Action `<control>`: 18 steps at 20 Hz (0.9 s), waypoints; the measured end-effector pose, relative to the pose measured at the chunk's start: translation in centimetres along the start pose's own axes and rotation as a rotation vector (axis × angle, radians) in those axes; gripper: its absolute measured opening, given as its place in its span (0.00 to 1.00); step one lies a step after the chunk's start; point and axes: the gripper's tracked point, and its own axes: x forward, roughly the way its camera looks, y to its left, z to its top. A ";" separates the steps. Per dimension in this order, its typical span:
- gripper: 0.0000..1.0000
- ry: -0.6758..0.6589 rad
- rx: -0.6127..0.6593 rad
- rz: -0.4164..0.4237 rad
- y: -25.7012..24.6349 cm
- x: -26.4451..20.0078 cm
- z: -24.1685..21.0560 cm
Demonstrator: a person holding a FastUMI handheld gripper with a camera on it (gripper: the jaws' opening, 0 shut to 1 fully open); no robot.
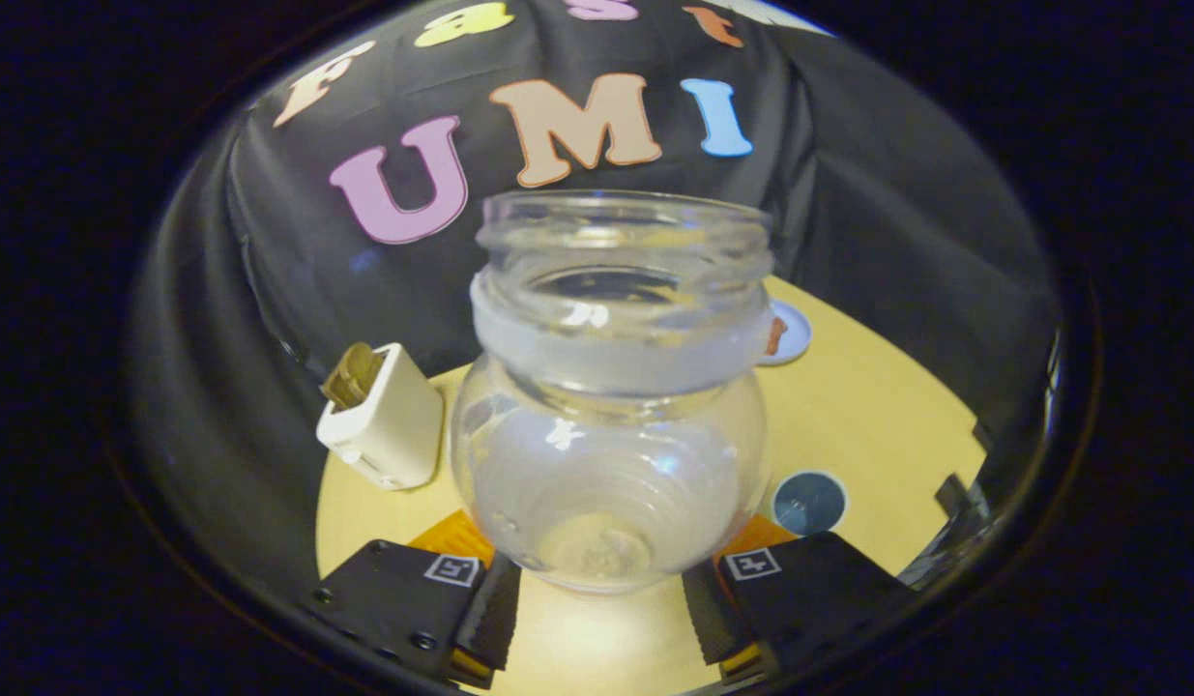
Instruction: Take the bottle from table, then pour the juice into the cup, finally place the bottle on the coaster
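One clear glass bottle (611, 406), wide-mouthed and uncapped, stands upright on the yellow desk (867, 416), its base between the two fingers (490, 614) of the gripper (601, 609); the fingers are spread wide to either side of it, and whether they touch the glass I cannot tell. One white cup (382, 416) with brown contents lies tilted just left of the bottle. Two round discs sit right of it: one dark blue coaster (809, 503) near the right finger, one white coaster (788, 333) behind the bottle.
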 end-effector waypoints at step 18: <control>0.77 -0.022 -0.110 -0.255 3.6 16.6 -0.2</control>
